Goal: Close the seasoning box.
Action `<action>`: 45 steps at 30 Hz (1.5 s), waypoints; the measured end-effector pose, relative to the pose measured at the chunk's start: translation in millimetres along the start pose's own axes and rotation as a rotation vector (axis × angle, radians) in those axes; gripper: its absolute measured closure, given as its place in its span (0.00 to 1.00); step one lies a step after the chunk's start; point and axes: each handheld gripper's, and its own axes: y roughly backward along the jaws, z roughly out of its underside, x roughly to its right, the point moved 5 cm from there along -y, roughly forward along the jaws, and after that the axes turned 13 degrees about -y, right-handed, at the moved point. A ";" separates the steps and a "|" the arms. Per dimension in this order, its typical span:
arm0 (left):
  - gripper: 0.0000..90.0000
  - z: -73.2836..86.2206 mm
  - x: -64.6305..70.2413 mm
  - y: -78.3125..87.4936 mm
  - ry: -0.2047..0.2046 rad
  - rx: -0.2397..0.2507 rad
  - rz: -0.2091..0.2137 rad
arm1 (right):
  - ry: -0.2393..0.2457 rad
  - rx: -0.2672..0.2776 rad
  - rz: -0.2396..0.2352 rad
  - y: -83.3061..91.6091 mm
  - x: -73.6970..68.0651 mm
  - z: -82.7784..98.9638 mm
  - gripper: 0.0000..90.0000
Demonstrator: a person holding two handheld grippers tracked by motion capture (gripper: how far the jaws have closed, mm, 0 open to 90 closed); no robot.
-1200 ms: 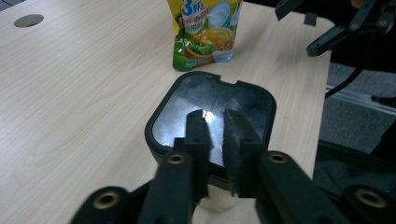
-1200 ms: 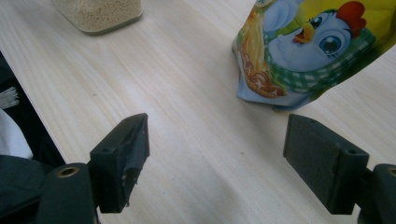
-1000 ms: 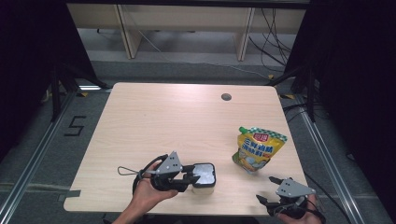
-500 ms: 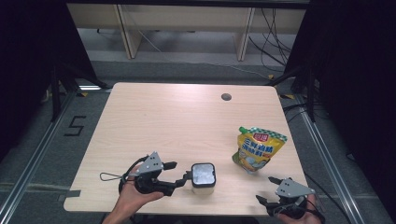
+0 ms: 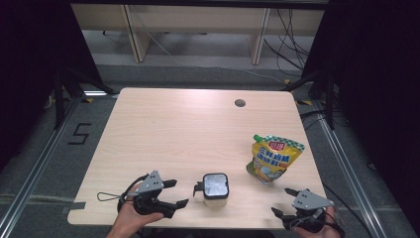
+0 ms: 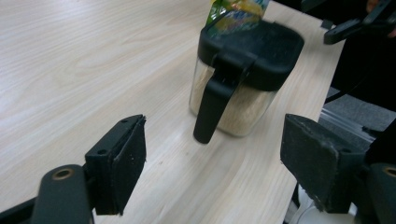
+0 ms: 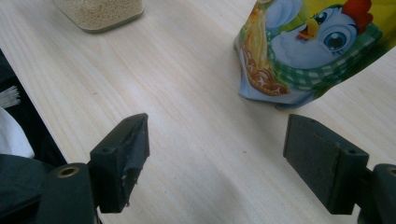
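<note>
A small clear jar with a black lid stands near the front edge of the wooden table, a little right of the middle. It is filled with pale grains, and a black handle hangs down its left side. The lid carries no lettering that can be made out.

The left gripper sits just left of the jar, close to it but not touching. Its jaws have just been opening and now stand wide apart with nothing between them; in the left gripper view the jar stands a little beyond the pads, its handle pointing back toward them.

To the right, a yellow pouch with a green checked top lies flat on the table, farther from the front edge than the jar. It has a red badge with white characters near the top, too small to read. The right gripper view shows the pouch printed with a cartoon chicken wearing a green checked scarf.

The right gripper rests at the near right corner, jaws spread wide and empty, well apart from both the pouch and the jar.
</note>
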 end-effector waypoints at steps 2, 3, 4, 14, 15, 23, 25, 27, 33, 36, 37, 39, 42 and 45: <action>0.24 4.8 -0.6 2.1 0.017 -0.002 -0.012 | -0.001 0.000 -0.001 0.1 -0.1 0.0 0.26; 0.23 6.3 -0.6 2.9 0.017 0.006 -0.013 | -0.001 0.000 -0.001 0.1 0.0 0.1 0.26; 0.23 9.2 -1.3 4.7 0.016 -0.010 -0.017 | 0.000 -0.002 -0.001 0.0 0.1 0.2 0.26; 0.18 29.7 0.9 10.2 -0.030 -0.097 -0.057 | 0.003 -0.015 0.003 -1.2 2.2 2.0 0.26; 0.18 31.9 -0.6 11.7 -0.061 -0.117 -0.053 | 0.004 -0.015 0.003 -1.2 2.3 2.1 0.26; 0.18 40.0 3.9 10.2 -0.045 -0.134 -0.047 | -0.013 -0.028 0.003 -1.0 0.9 3.3 0.25; 0.18 40.2 4.4 9.1 -0.037 -0.138 -0.049 | -0.012 -0.027 0.005 -1.4 1.1 3.4 0.25; 0.18 40.3 3.3 10.3 -0.045 -0.153 -0.054 | -0.006 -0.031 0.006 -2.2 1.7 3.8 0.25; 0.18 41.5 0.8 9.9 -0.058 -0.147 -0.057 | 0.017 -0.028 0.005 -2.5 3.1 4.5 0.25; 0.18 41.6 0.5 9.6 -0.058 -0.152 -0.053 | 0.011 -0.038 0.004 -2.9 3.2 5.6 0.25; 0.18 42.0 1.9 8.9 -0.028 -0.146 -0.059 | 0.006 -0.039 0.004 -3.0 2.9 5.7 0.25; 0.18 42.6 0.8 9.6 -0.030 -0.149 -0.061 | 0.000 -0.045 0.005 -2.7 2.4 6.0 0.25; 0.18 42.4 -1.2 10.6 -0.049 -0.149 -0.062 | 0.002 -0.041 0.008 -2.8 2.5 5.9 0.25; 0.18 42.7 -0.8 9.2 -0.017 -0.140 -0.071 | -0.002 -0.042 0.009 -2.7 3.1 6.1 0.25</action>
